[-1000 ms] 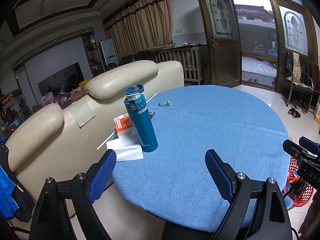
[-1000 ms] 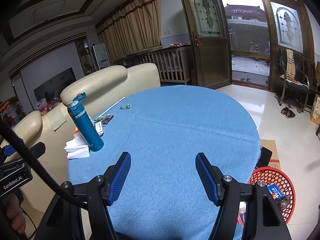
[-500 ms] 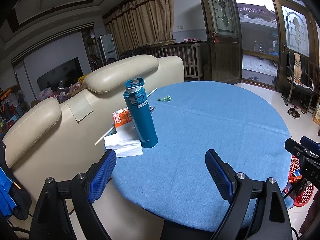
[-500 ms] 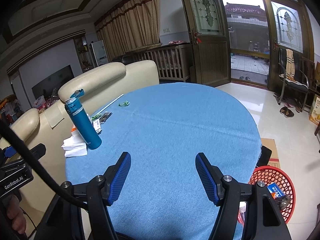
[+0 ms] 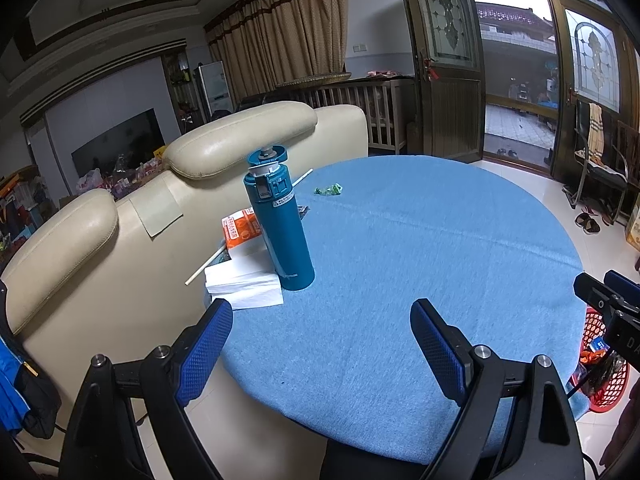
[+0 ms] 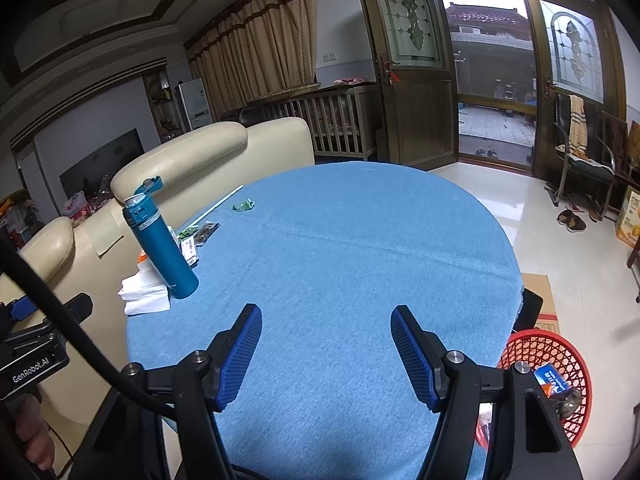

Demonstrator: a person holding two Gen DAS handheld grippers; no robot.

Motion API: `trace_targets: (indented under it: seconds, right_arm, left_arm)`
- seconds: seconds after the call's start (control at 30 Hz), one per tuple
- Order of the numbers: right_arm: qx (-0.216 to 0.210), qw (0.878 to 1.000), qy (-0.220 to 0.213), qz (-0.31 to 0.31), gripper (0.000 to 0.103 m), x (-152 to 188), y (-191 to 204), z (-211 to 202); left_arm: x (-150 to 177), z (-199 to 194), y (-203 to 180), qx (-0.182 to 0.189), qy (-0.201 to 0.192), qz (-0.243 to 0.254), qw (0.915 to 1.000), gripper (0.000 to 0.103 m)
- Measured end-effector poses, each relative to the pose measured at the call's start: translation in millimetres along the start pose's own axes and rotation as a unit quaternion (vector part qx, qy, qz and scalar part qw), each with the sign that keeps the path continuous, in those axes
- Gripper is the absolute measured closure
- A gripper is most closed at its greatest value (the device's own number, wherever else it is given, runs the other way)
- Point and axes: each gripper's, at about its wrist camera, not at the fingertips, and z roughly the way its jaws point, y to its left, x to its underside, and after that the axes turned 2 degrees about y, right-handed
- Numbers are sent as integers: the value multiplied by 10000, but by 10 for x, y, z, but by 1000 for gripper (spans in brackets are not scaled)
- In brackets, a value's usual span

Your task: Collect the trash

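Green wrapper (image 6: 244, 205) — far beyond right gripper (image 6: 326, 354)

blk frames | blue mesh-textured jaws | silver screws | blk cable | "GenRobot.AI" label

Cream sofa (image 5: 240, 136), curtains (image 5: 280, 28), open glass door (image 6: 416, 80), tiled floor (image 6: 560, 264).

The left gripper (image 5: 322, 344) hangs level with its blue pads spread wide and empty; the right gripper (image 6: 326, 350) matches it, jaws parted, holding nothing.
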Motion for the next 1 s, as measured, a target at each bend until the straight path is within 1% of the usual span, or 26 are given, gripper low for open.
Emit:
trace_targets:
  seconds: [0.63,1.0]
  right_arm:
    - [31,9999,126,87,32,12,-72,121]
    - [-67,9997,143,180,32,69,-124,120]
  left_arm:
    - [-21,126,-92,21,163,75,9998,12]
    - [38,61,-148,-58,171,219,9996,12]
